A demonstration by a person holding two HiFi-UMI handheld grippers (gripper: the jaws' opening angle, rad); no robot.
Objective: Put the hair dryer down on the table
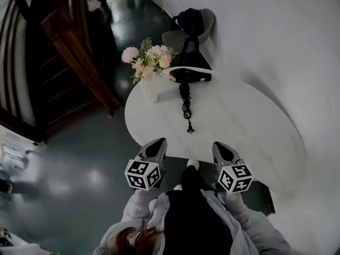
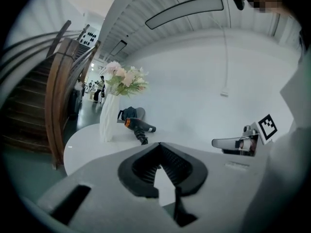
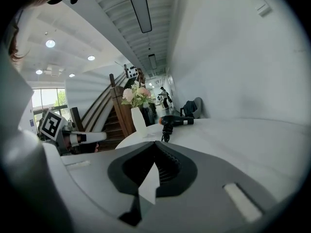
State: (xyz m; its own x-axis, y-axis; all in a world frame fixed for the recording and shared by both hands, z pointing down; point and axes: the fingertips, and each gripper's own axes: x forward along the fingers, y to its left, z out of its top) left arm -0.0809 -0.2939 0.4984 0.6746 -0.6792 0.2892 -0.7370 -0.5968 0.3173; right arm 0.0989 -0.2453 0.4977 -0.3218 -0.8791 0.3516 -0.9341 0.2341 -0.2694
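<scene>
The left tongs (image 1: 155,149) are clenched, jaws pressed together with nothing between them; their own view shows the tips (image 2: 159,149) meeting over the pale desk surface. The right tongs (image 1: 226,152) are clenched the same way and also hold nothing, as the right gripper view shows. In the head view both sit low in the frame, side by side at the near edge of the round white desk (image 1: 249,126), pointing toward the upper part of the picture.

The hair dryer (image 1: 189,75) lies on its side on the far part of the desk, above centre in the head view, well apart from both tongs. Its black cord (image 1: 186,102) runs down the frame across the desk toward the tongs, ending in a plug (image 1: 189,129). Just left of the dryer stands a white vase (image 1: 149,89) of pink flowers (image 1: 149,57). Beyond the desk, near the top of the frame, a grey chair (image 1: 208,21) carries a dark bag (image 1: 190,20). A wooden staircase (image 1: 64,41) fills the upper left.
</scene>
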